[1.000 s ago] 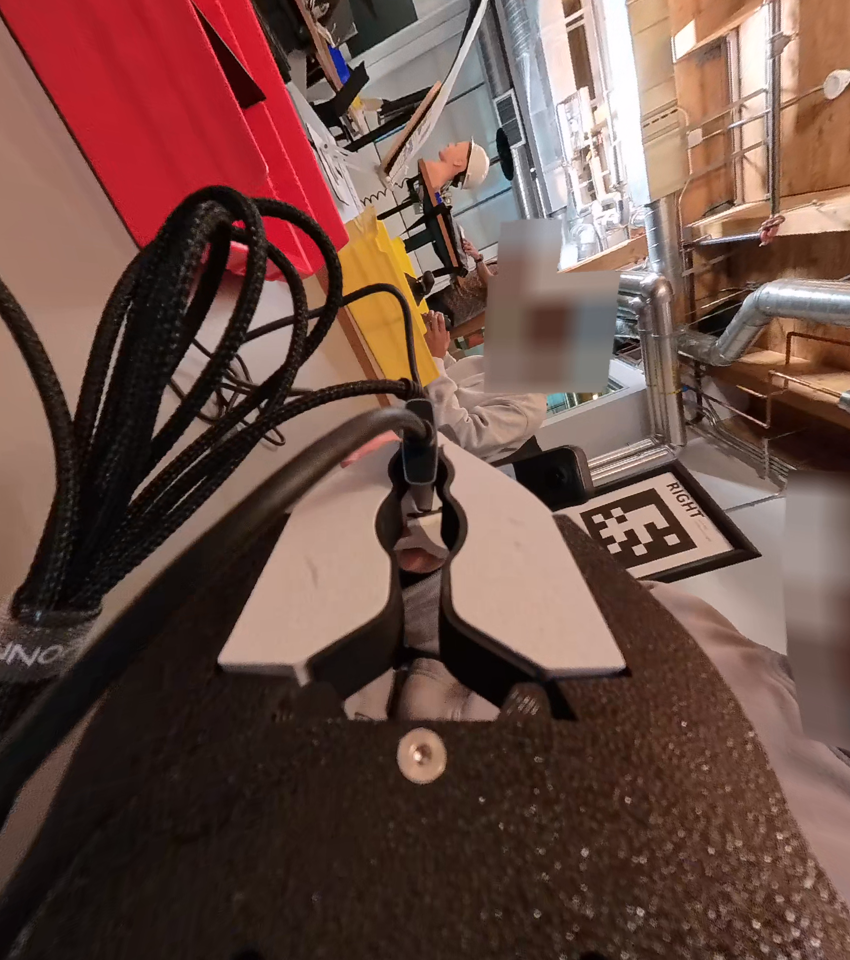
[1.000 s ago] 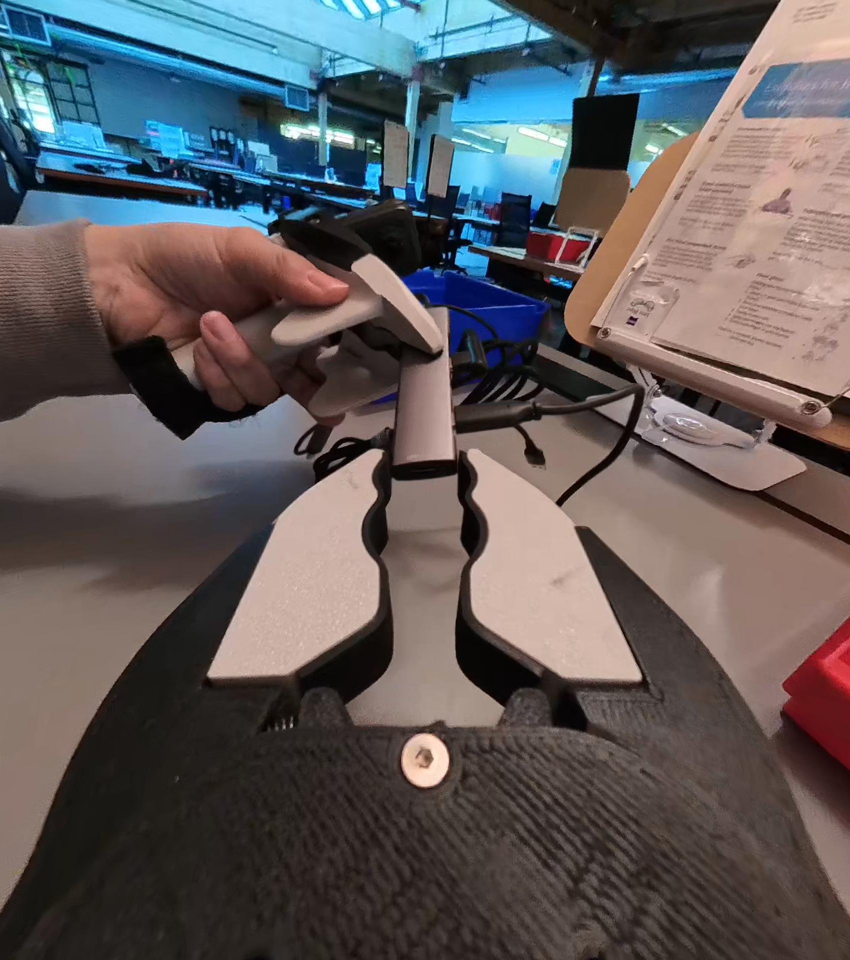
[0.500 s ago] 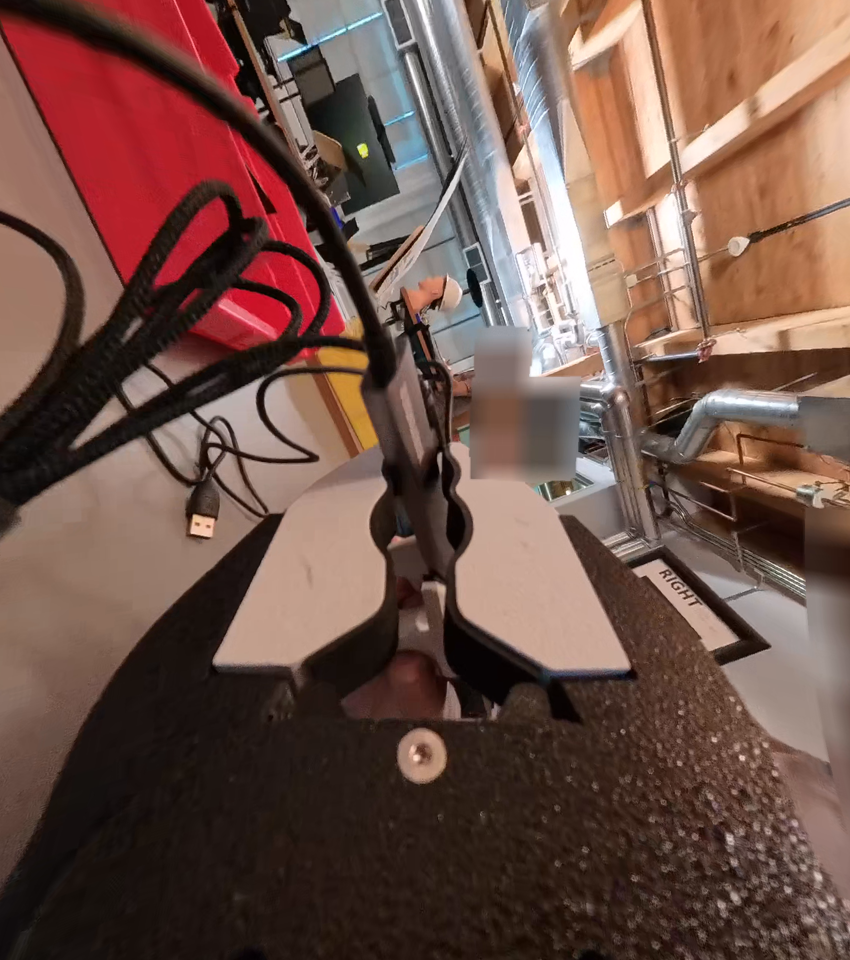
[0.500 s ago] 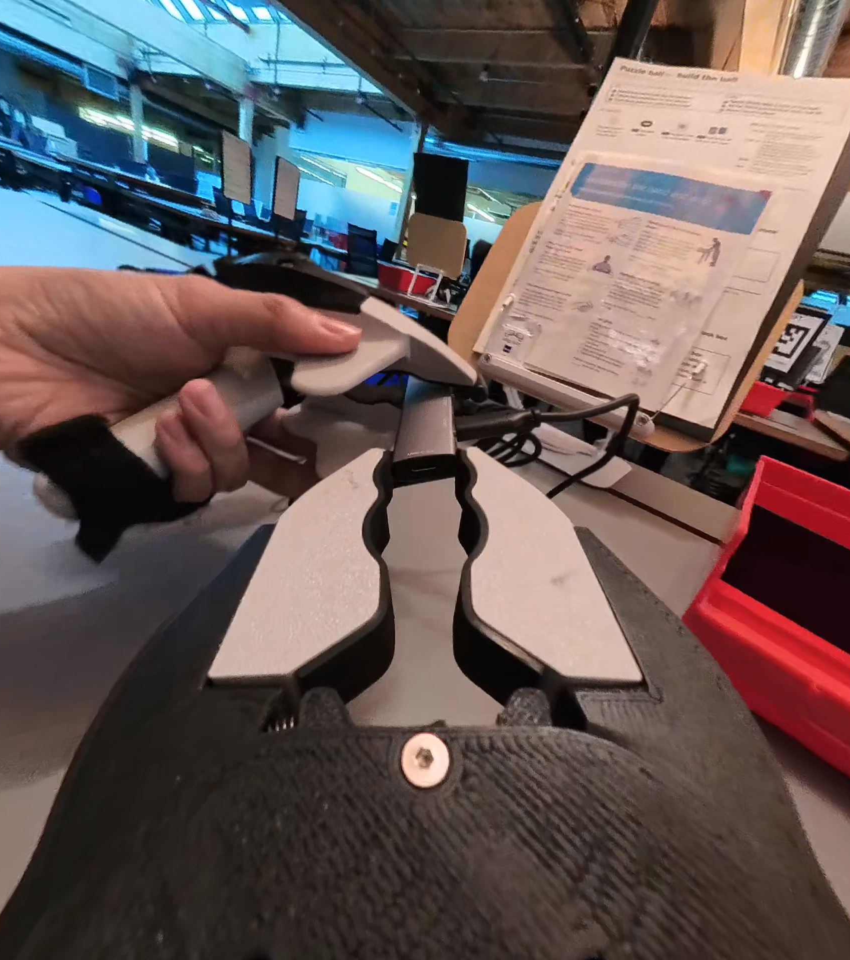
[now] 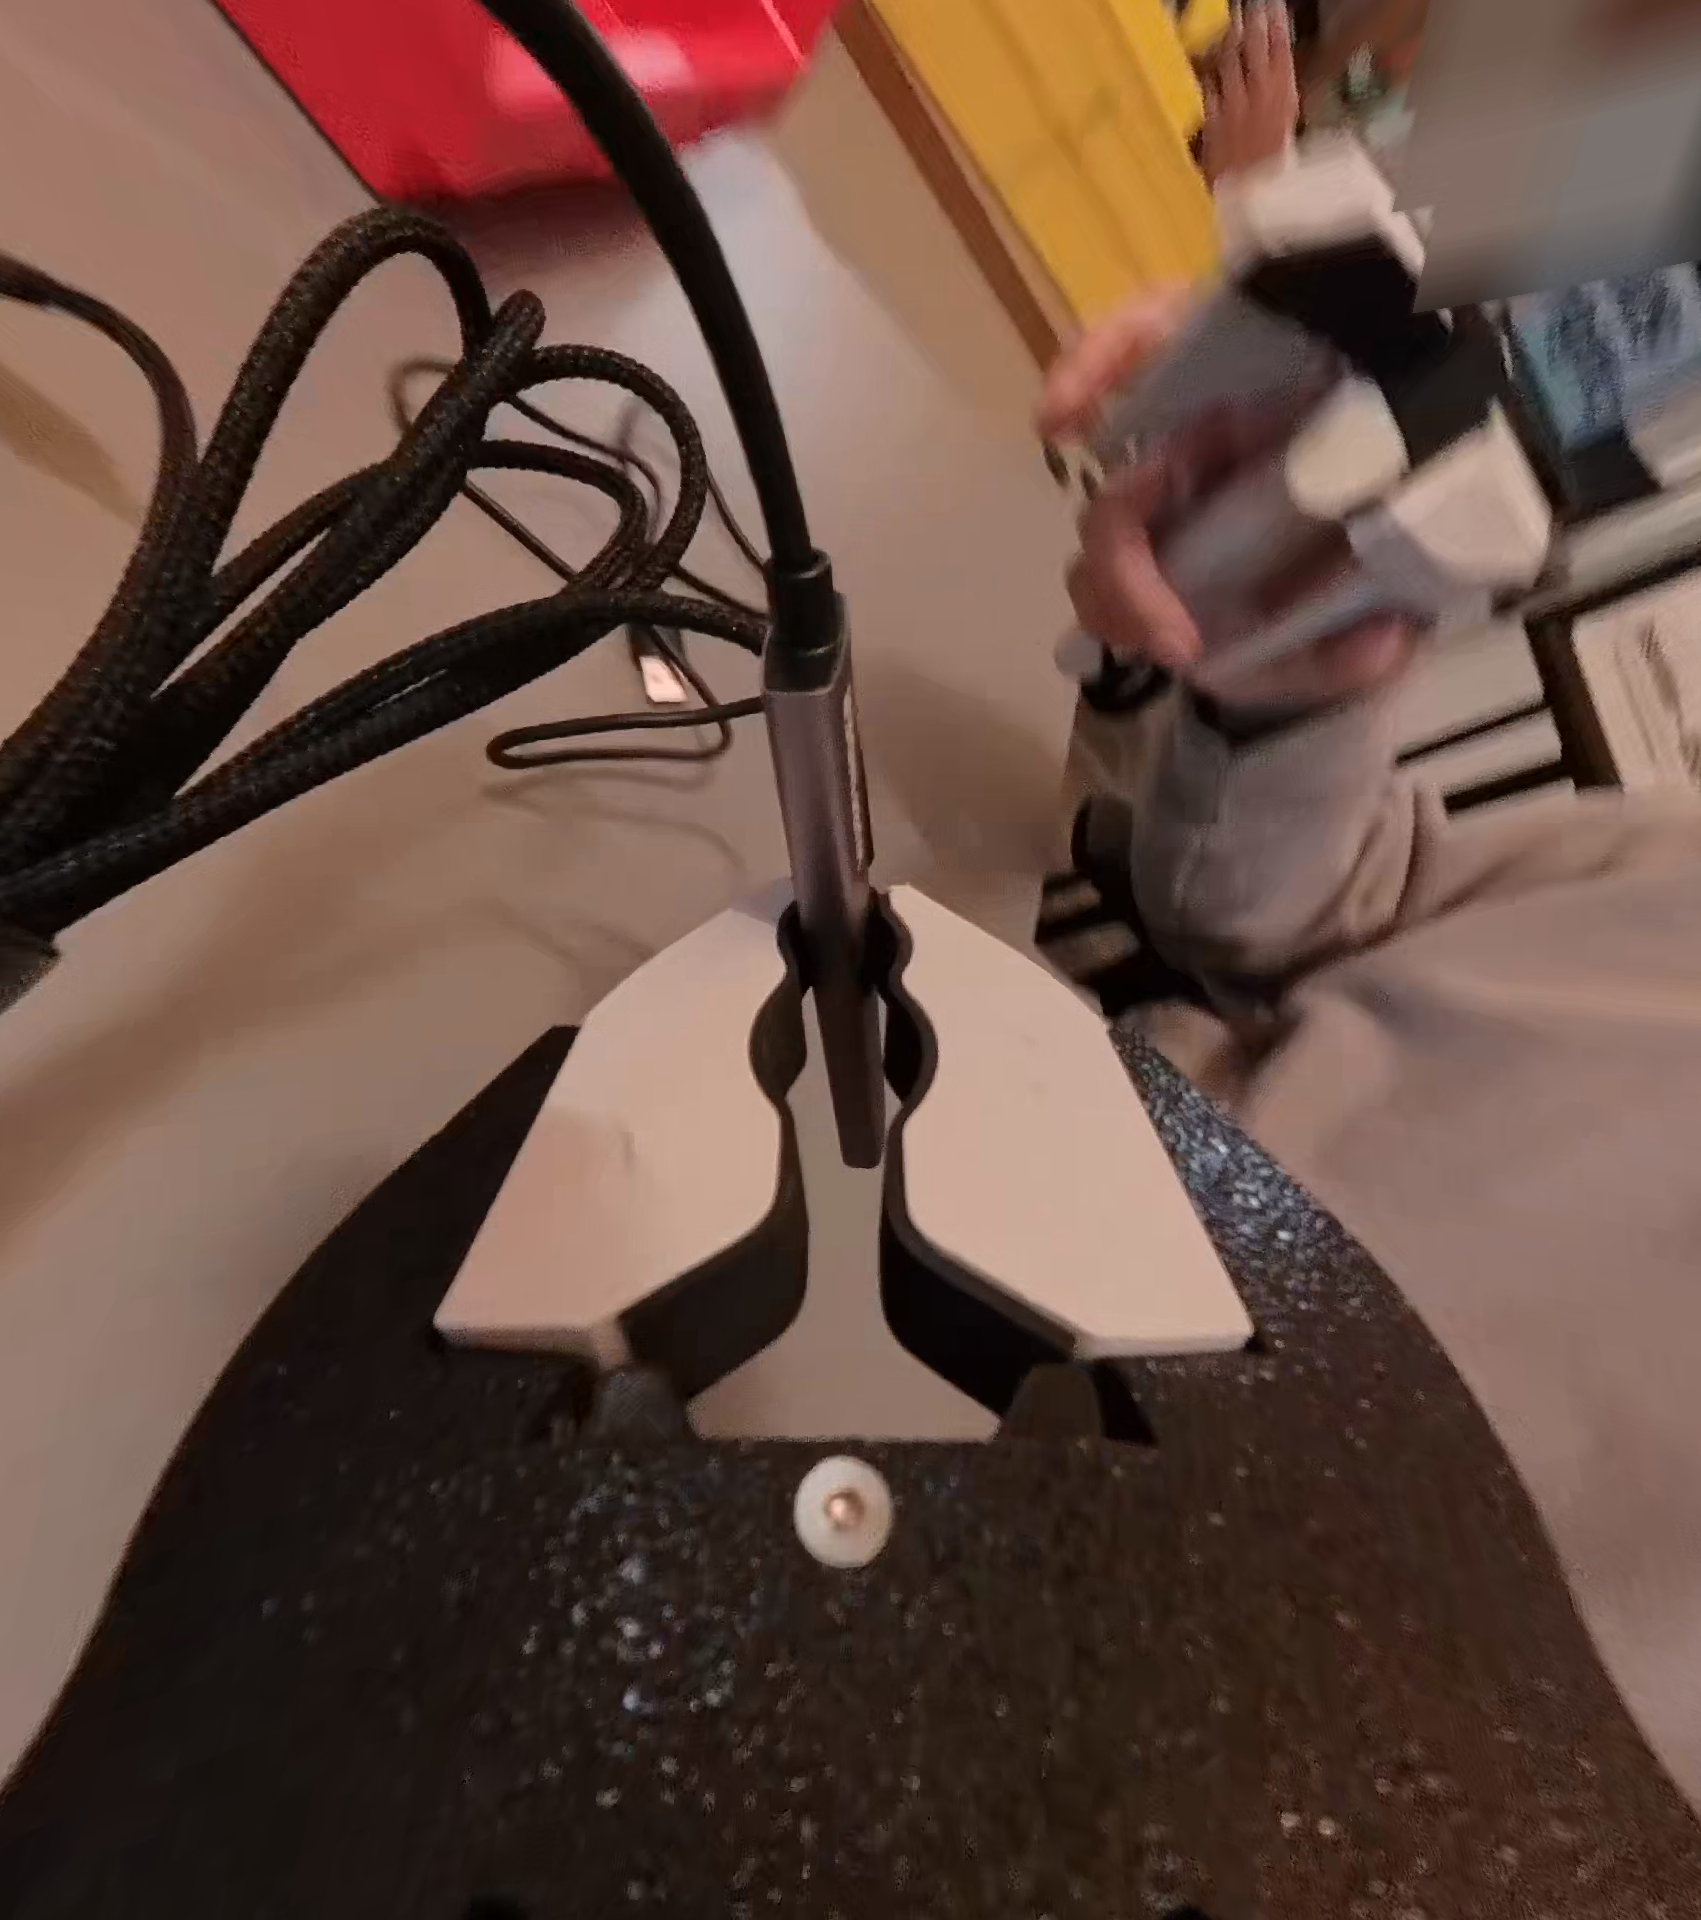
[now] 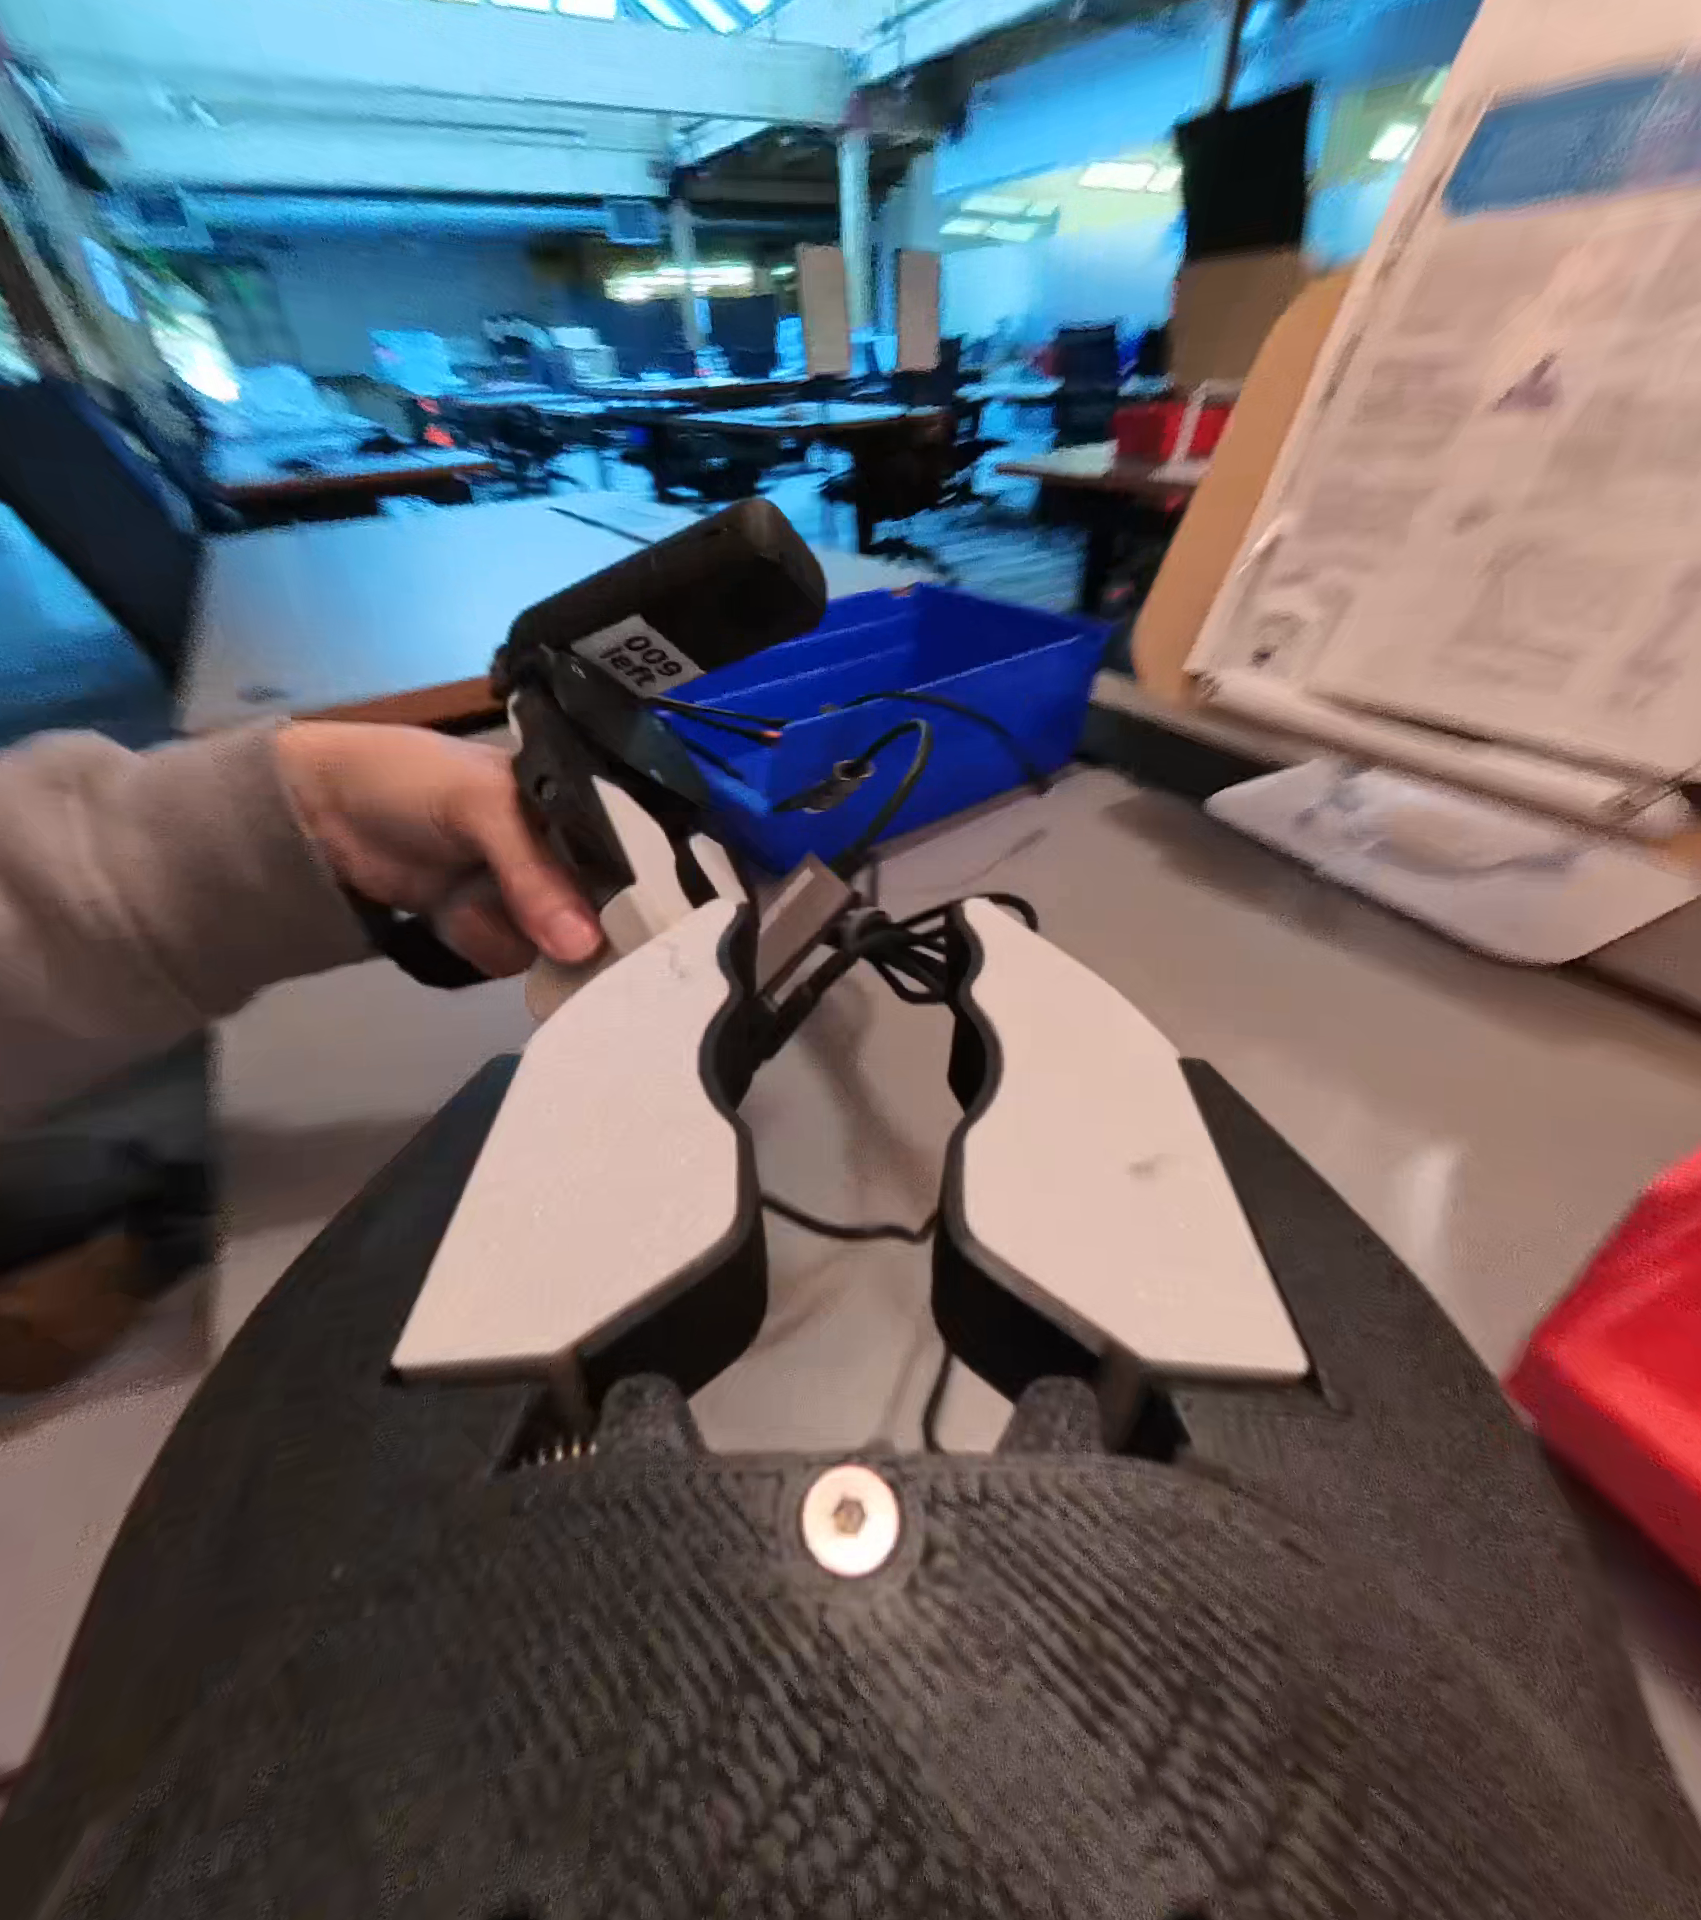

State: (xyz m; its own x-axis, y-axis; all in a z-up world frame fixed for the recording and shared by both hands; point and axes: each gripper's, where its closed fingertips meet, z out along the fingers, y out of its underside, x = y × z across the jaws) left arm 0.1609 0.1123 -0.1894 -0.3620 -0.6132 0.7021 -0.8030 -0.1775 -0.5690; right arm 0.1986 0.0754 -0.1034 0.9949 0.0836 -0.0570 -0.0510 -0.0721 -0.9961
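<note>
My left gripper is shut on a slim grey metal adapter, which stands up between its fingertips. A thick black cable runs from the adapter's far end up out of view. My right gripper is open and empty, its fingers wide apart. Just beyond them, the left gripper, held by a hand, carries the same adapter tilted over the table. In the left wrist view the right gripper is a blurred shape at the upper right.
A strapped bundle of braided black cables and a loose USB plug lie on the grey table. A blue bin stands behind, a document stand at right, a red bin near right. A yellow bin is farther off. Left tips to right tips: about 10 cm.
My right gripper has let go of the grey adapter, opened and pulled back. My left gripper has kept hold of the adapter and turned down toward the table.
</note>
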